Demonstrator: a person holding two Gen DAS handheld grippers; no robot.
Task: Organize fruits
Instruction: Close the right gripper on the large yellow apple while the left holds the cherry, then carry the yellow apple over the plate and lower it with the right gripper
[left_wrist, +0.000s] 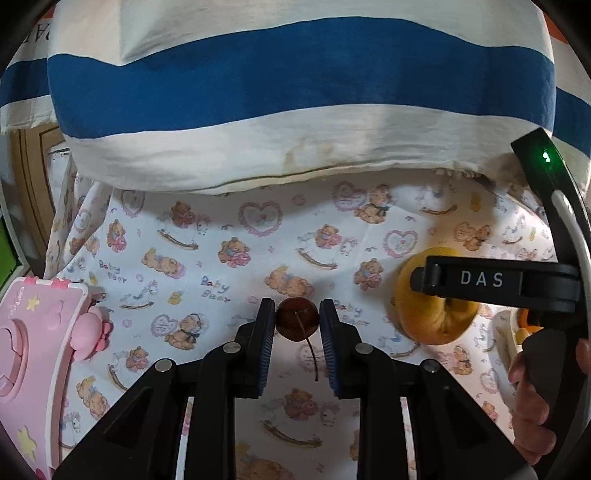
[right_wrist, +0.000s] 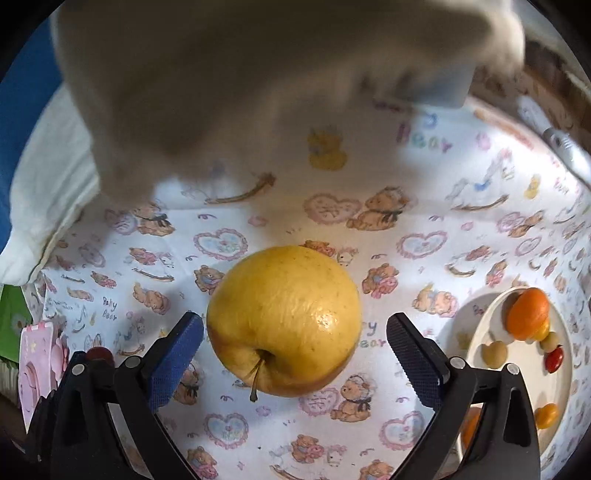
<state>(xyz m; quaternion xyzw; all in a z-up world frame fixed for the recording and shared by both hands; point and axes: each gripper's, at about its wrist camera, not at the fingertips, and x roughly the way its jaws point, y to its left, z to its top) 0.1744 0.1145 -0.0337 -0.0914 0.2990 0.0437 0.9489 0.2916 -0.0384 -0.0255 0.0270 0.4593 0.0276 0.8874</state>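
Note:
A dark red cherry with a long stem sits between the pads of my left gripper, which is shut on it over the bear-print cloth. A yellow apple lies on the cloth, stem towards me, between the wide-open jaws of my right gripper, not touched by either pad. The apple also shows in the left wrist view, partly behind the right gripper's body. A white plate at the right holds an orange fruit, a red one and small yellow ones.
A blue-and-white striped pillow lies along the far side of the cloth. A pink toy box stands at the left. In the right wrist view the cherry and left gripper are at the lower left.

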